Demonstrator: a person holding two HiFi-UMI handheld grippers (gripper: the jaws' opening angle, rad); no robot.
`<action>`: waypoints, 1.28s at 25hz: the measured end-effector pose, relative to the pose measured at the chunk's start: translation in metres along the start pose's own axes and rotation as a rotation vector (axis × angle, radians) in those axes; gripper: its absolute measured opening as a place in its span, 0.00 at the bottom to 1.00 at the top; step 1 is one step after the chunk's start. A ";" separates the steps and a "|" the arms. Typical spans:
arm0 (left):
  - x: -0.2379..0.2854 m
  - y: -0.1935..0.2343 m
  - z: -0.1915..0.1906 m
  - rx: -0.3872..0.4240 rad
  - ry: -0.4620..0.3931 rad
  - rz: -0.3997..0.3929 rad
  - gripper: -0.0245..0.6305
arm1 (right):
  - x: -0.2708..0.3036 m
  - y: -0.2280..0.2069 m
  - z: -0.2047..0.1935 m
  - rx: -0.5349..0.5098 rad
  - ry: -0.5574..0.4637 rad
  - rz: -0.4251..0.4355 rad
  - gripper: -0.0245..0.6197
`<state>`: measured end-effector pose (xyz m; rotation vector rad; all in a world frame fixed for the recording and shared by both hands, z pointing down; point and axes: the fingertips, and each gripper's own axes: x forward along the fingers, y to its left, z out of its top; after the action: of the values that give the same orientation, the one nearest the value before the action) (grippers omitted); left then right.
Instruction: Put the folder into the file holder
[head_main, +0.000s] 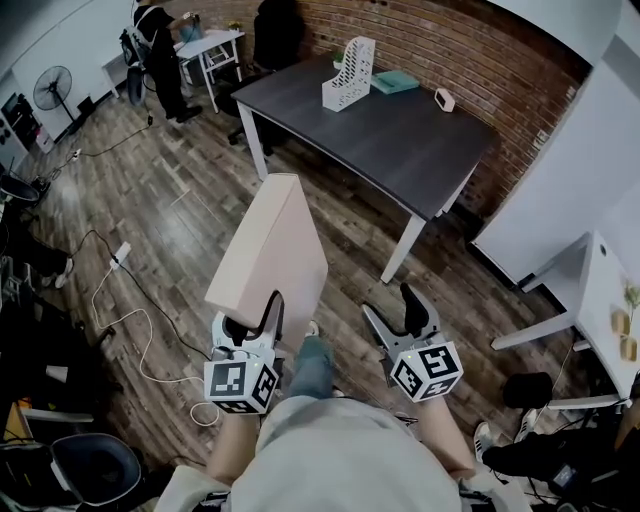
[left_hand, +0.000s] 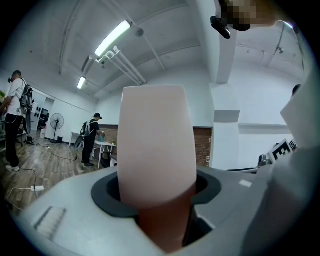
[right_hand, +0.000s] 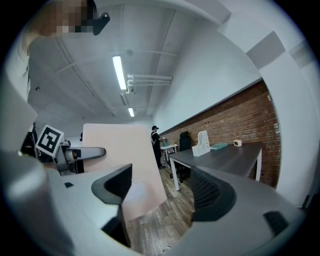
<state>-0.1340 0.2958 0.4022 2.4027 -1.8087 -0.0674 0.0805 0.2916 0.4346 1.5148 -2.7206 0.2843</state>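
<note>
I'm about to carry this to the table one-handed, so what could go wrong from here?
1. Only the left claw grips the folder, by its lower edge. The right claw is open and off it, so the tall folder may tilt or slip on the way.
2. The file holder stands free on the table beside a teal book. A crooked entry could shove it.
3. A white cable on the floor to the left is a possible trip.

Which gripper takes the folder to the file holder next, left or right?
Left. The left gripper is clamped on the folder at its lower edge. The right gripper is open with nothing between its jaws. The file holder stands on the table ahead, so left can probably carry it there.
</note>
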 end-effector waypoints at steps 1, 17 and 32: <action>0.006 0.002 0.000 -0.006 -0.002 0.000 0.45 | 0.004 -0.004 0.000 -0.002 0.000 -0.002 0.59; 0.167 0.053 0.009 -0.024 0.011 -0.034 0.45 | 0.145 -0.090 0.022 0.008 0.008 -0.057 0.69; 0.351 0.142 0.054 -0.004 -0.026 -0.055 0.45 | 0.332 -0.156 0.074 -0.008 -0.018 -0.067 0.68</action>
<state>-0.1782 -0.0837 0.3831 2.4598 -1.7519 -0.1081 0.0421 -0.0801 0.4185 1.6107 -2.6744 0.2595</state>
